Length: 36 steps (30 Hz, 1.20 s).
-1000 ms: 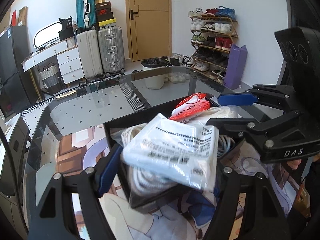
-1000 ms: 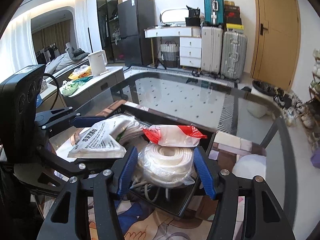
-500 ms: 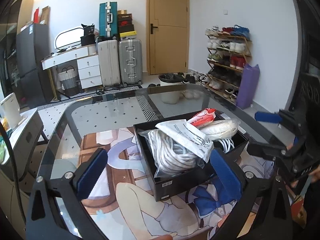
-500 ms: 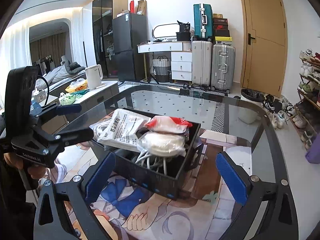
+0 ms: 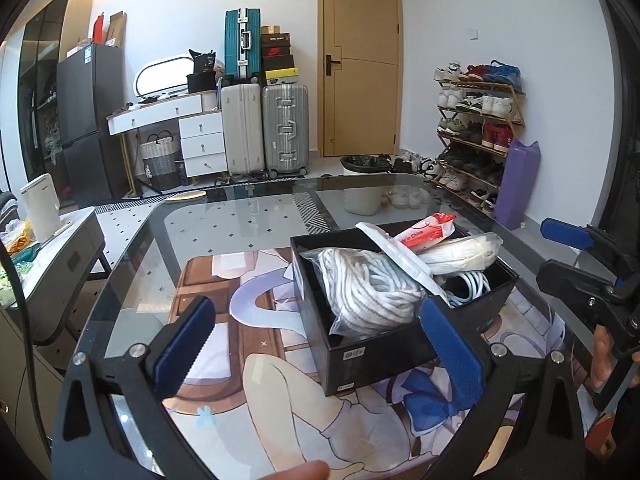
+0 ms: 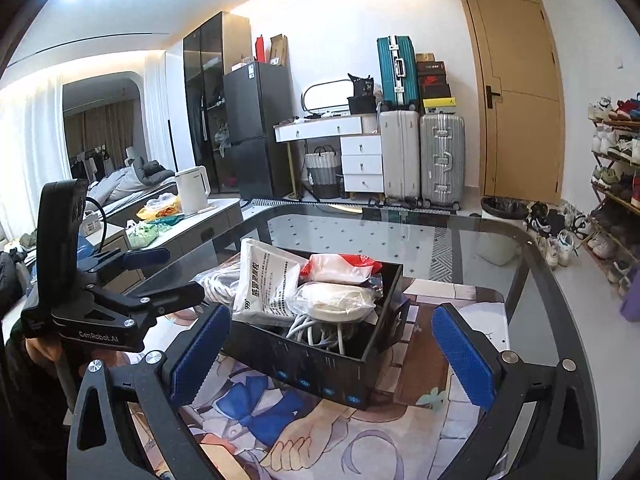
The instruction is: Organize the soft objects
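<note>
Soft goods fill a black box [image 5: 384, 350] on a cartoon-printed mat [image 5: 248, 364] atop a glass table [image 5: 240, 216]: a bagged coil of white rope [image 5: 366, 292], a flat white printed pouch [image 6: 268, 280], a red-and-white packet [image 6: 340, 268], a second bagged coil [image 6: 336, 300] and loose white cable [image 5: 470, 286]. The left gripper [image 5: 316, 352] and right gripper [image 6: 332, 356], jaws having just spread fully, hold nothing. No soft item is seen outside the box; the sorting appears complete.

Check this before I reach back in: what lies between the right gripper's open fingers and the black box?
Only bare printed mat. In the right wrist view the right gripper stands open, short of the black box, nothing between.
</note>
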Motion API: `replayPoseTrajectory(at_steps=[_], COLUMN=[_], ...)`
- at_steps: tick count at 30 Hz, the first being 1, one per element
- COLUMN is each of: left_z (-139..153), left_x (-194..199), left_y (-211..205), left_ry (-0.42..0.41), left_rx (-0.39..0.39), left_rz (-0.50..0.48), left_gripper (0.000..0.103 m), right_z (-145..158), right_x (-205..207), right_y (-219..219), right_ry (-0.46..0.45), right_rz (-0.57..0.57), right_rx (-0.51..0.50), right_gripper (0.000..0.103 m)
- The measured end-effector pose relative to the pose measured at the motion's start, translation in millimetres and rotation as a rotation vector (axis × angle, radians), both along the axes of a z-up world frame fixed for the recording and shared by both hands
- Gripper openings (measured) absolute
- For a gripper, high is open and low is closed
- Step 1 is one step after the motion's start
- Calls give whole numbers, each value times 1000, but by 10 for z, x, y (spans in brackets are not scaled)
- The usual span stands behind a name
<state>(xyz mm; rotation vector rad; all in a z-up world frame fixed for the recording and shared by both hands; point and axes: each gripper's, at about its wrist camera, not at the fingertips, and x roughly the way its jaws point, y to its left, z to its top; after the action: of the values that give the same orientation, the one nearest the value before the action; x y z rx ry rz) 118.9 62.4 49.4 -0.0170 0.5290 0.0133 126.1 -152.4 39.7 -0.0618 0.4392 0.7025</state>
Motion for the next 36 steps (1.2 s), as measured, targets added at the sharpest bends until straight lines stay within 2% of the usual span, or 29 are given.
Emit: replayPoseTrajectory(at_steps=[9, 18, 24, 30, 36], left_z=[-67, -164, -139, -120, -128], left_x=[0, -29, -74, -147, -129], left_y=[25, 10, 32, 76, 59], left_ry=[-22, -15, -33, -66, -57], left_rx=[-6, 6, -1, -22, -15], left_rz=[37, 36, 49, 77, 73], left_gripper=[103, 103, 103, 103, 103], right_z=[-91, -128, -111, -134, -140], right_x=[-40, 7, 13, 21, 16], right_y=[44, -1, -28, 10, 22], right_ry=[-7, -11, -11, -11, -22], right_rz=[-5, -21, -23, -23, -28], right_rx=[-18, 6, 18, -11, -15], right_gripper=[102, 102, 102, 102, 102])
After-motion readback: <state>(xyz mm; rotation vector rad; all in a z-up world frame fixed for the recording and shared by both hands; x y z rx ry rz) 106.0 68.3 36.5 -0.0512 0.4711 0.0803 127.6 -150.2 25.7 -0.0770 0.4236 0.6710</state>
